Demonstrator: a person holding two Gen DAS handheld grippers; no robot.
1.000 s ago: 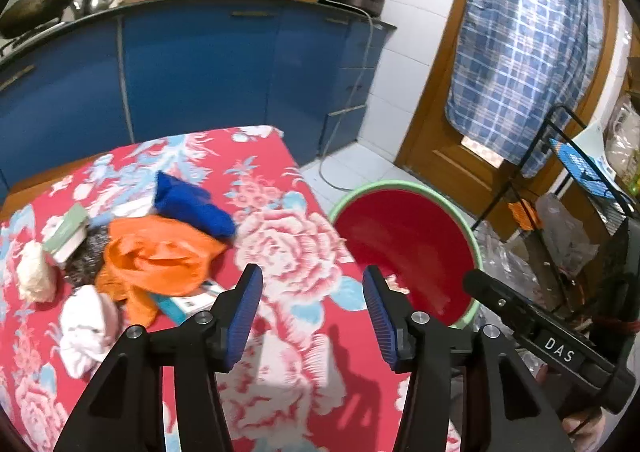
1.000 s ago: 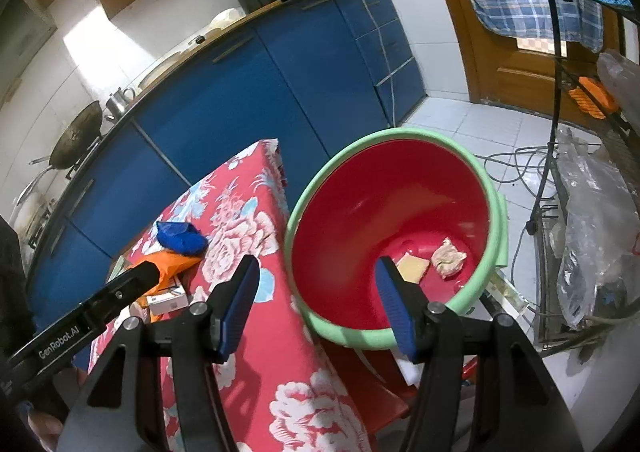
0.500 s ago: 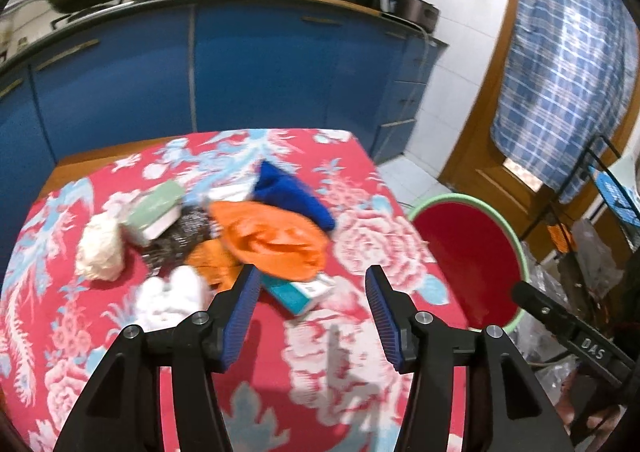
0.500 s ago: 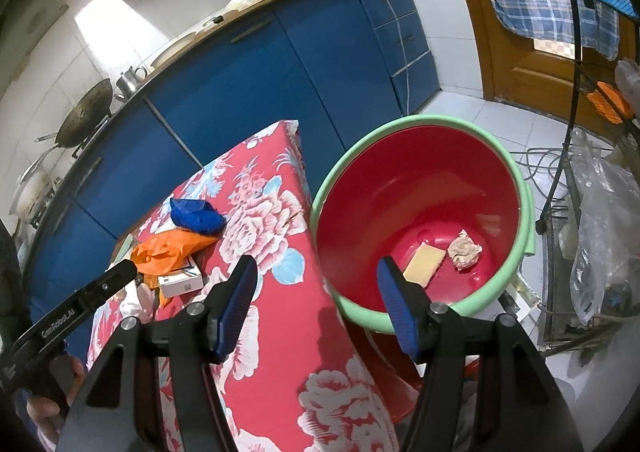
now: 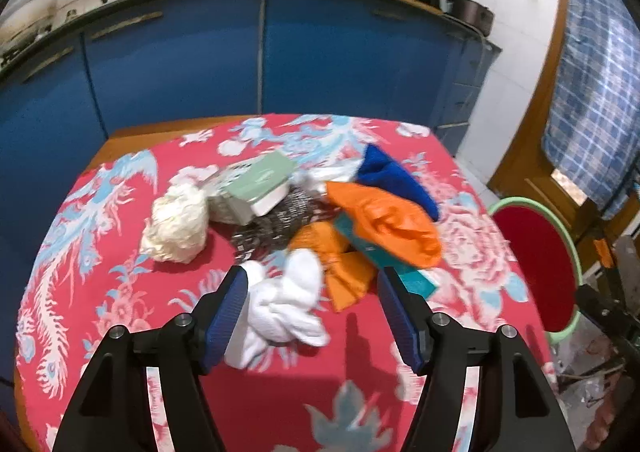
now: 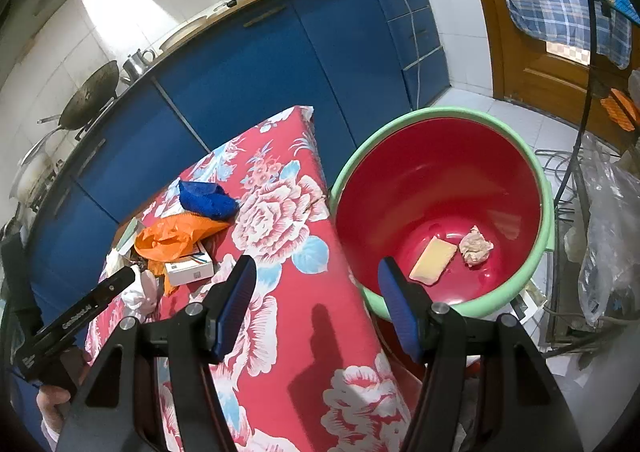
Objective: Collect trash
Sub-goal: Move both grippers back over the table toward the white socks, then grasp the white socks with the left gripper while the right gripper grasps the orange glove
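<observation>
two tools stand wide and empty; the left tool (image 5: 312,310), its jaws just opened further, frames the white wad (image 5: 288,302) on the desk (image 5: 120,292), seemingly untouched; right tool (image 6: 316,306) hangs by the basin (image 6: 440,188).

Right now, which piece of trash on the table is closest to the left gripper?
The white crumpled tissue. It lies right between the fingers of the open left gripper, while the orange bag, blue cloth and cream wad sit farther back.
</observation>
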